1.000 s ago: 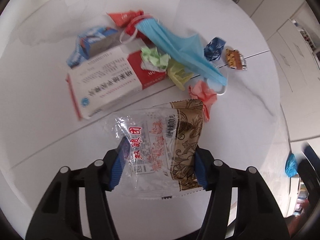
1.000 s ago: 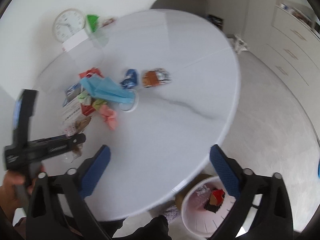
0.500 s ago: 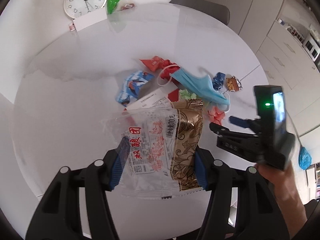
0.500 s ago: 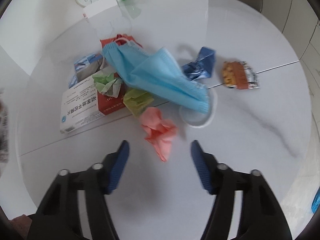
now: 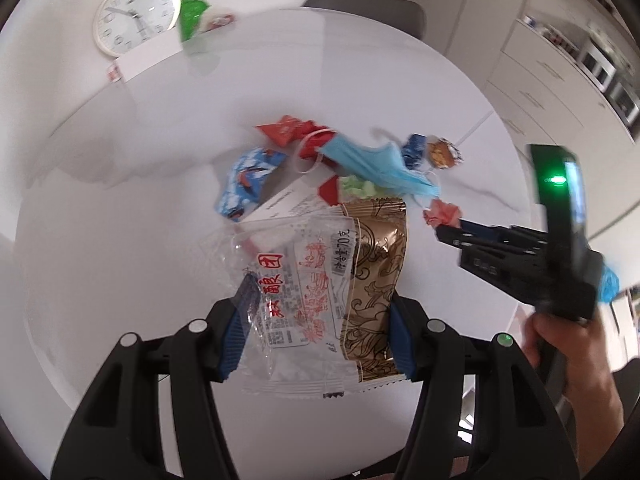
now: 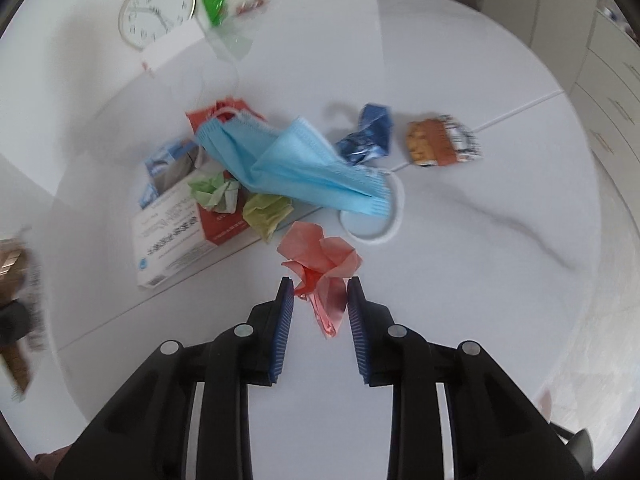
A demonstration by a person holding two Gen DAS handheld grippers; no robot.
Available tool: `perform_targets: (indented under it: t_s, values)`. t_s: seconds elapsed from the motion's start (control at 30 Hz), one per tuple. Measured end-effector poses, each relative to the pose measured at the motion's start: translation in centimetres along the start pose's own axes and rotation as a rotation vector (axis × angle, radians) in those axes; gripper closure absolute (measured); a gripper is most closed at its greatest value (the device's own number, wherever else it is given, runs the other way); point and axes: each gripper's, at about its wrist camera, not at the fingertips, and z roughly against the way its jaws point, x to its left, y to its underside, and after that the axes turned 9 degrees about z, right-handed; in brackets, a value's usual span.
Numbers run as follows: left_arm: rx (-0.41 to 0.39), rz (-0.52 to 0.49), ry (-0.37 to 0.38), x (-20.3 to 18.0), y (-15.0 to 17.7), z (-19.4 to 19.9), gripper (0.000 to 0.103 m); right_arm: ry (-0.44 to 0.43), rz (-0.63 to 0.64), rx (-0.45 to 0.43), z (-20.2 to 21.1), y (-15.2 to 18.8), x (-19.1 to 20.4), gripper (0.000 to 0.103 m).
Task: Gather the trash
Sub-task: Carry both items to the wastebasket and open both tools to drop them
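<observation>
Right tongs (image 6: 318, 304), just closing around the pink crumpled paper (image 6: 320, 258), needed a deeper central bite, while left tongs (image 5: 320, 316) gripped the snack wrapper (image 5: 320, 280).

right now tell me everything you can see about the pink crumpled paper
The pink crumpled paper is a thin, salmon-pink sheet scrunched into a loose wad with folded flaps and a narrow tail pointing toward the camera. It lies on the white table, just clear of the yellow-green paper wad and the face mask. The right gripper has just been closing, its blue pads flanking the paper's lower part; whether they press on it yet is unclear.
</observation>
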Motion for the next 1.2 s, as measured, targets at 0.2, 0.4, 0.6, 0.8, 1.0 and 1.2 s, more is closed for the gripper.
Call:
perform_targets:
  t_s: [0.2,0.4,0.6,0.8,1.0,1.2]
  values:
    - [0.008,-0.086,0.066,-3.5,0.7,0.3,0.046,0.032,-0.062,-0.062,6.4,3.4,-1.7,0.075]
    - [0.027,-0.18,0.144,-8.2,1.8,0.5,0.046,0.121,-0.096,-0.07,11.3,7.9,-4.1,0.075]
    - [0.034,-0.31,0.231,-13.9,3.7,0.5,0.046,0.214,-0.24,-0.048,13.8,14.0,-9.2,0.075]
    - [0.086,-0.439,0.299,-19.7,6.2,-0.6,0.046,0.25,-0.396,0.044,11.3,20.7,-16.0,0.075]
    - [0.133,-0.546,0.319,-24.8,8.7,-2.3,0.046,0.247,-0.449,0.072,9.6,23.7,-19.1,0.042]
    - [0.194,-0.598,0.332,-28.7,10.8,-4.0,0.045,0.321,-0.487,0.04,12.3,25.7,-21.0,0.024]
